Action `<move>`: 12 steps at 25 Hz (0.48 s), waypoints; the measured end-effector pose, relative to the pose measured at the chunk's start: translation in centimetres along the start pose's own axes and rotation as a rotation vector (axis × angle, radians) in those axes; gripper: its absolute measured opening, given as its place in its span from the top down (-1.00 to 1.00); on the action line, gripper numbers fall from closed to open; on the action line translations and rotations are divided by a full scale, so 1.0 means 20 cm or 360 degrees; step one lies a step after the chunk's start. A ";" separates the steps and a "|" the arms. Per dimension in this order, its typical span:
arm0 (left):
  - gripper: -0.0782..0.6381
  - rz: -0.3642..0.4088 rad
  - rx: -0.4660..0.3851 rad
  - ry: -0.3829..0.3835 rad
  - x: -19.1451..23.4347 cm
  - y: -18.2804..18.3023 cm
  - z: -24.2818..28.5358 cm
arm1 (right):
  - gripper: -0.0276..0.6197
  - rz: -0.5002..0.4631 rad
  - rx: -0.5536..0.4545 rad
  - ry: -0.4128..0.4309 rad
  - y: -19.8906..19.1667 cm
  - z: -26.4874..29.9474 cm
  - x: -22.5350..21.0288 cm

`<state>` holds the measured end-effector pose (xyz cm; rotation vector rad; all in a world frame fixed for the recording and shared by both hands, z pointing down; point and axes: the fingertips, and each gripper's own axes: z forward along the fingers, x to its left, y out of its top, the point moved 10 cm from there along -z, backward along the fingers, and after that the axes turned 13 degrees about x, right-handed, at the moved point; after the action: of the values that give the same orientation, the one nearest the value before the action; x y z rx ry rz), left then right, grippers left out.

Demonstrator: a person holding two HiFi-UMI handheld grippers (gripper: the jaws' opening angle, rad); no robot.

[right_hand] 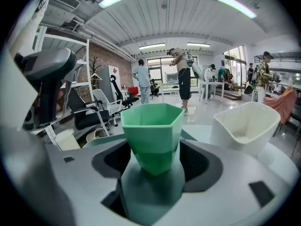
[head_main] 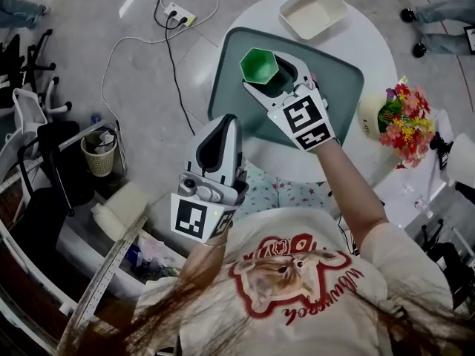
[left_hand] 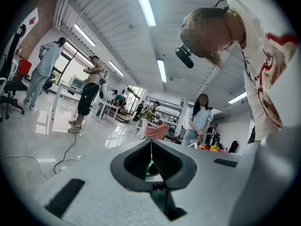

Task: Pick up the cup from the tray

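Note:
A green faceted cup (head_main: 259, 65) stands upright on the dark green tray (head_main: 338, 87), near its far left corner. My right gripper (head_main: 276, 76) reaches over the tray with its jaws spread wide on either side of the cup. In the right gripper view the cup (right_hand: 153, 131) fills the space inside that gripper (right_hand: 155, 149), with a narrow gap at each dark pad (right_hand: 110, 161). The cup rests on the tray (right_hand: 150, 197). My left gripper (head_main: 221, 128) hovers off the table's near left edge, shut and empty. In the left gripper view its jaws (left_hand: 151, 147) meet in a thin line.
A white rectangular bin (head_main: 312, 10) sits on the round white table (head_main: 378, 43) beyond the tray, and appears to the cup's right (right_hand: 244, 126). A flower bunch (head_main: 404, 121) stands at the table's right. Cables, a wire basket (head_main: 99, 154) and chairs lie left.

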<state>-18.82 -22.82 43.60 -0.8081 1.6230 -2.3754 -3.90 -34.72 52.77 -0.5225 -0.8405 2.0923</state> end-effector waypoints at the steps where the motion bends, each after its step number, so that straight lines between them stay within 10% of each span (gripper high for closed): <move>1: 0.74 -0.0002 0.0002 -0.0001 0.00 0.00 0.00 | -0.02 0.0004 0.0002 -0.0003 0.00 0.01 0.00; 12: 0.74 0.0000 0.0011 -0.0003 -0.01 0.02 -0.05 | -0.01 -0.0009 -0.0136 -0.0131 0.02 -0.07 0.02</move>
<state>-19.19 -22.17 42.86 -0.8090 1.6130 -2.3783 -3.47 -33.98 51.49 -0.4811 -0.9813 2.0915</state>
